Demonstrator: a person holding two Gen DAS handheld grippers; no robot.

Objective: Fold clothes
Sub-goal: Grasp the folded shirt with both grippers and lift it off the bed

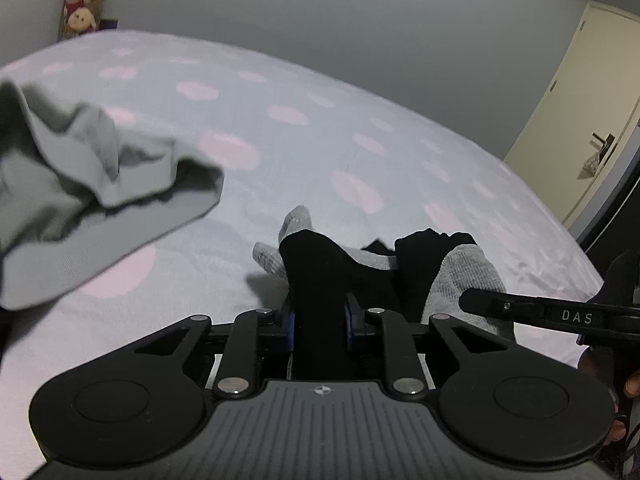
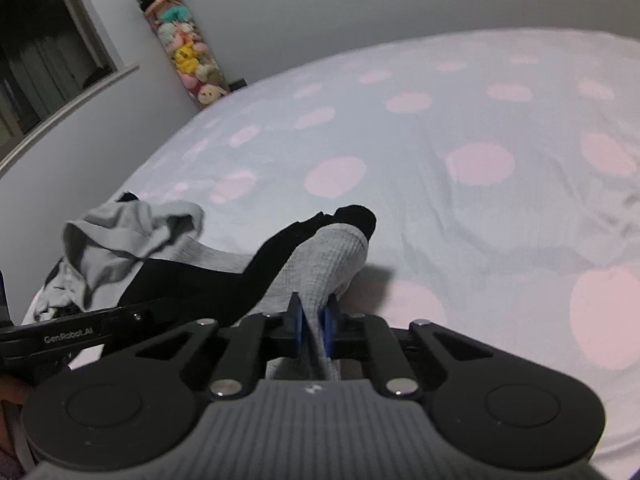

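Note:
My left gripper (image 1: 319, 320) is shut on a black sock (image 1: 316, 272) that lies over a grey sock (image 1: 276, 256) on the bed. My right gripper (image 2: 313, 328) is shut on the ribbed grey sock (image 2: 332, 256), with the black sock (image 2: 276, 256) beside it on its left. The right gripper's body shows at the right of the left wrist view (image 1: 560, 314). The left gripper's body shows at the lower left of the right wrist view (image 2: 80, 334). A crumpled grey garment (image 1: 80, 184) lies on the bed to the left; it also shows in the right wrist view (image 2: 120, 240).
The bed sheet (image 1: 340, 140) is pale lilac with pink dots. A column of plush toys (image 2: 188, 56) stands against the far wall. A cream door (image 1: 580, 100) is at the right and a dark window (image 2: 40, 52) at the left.

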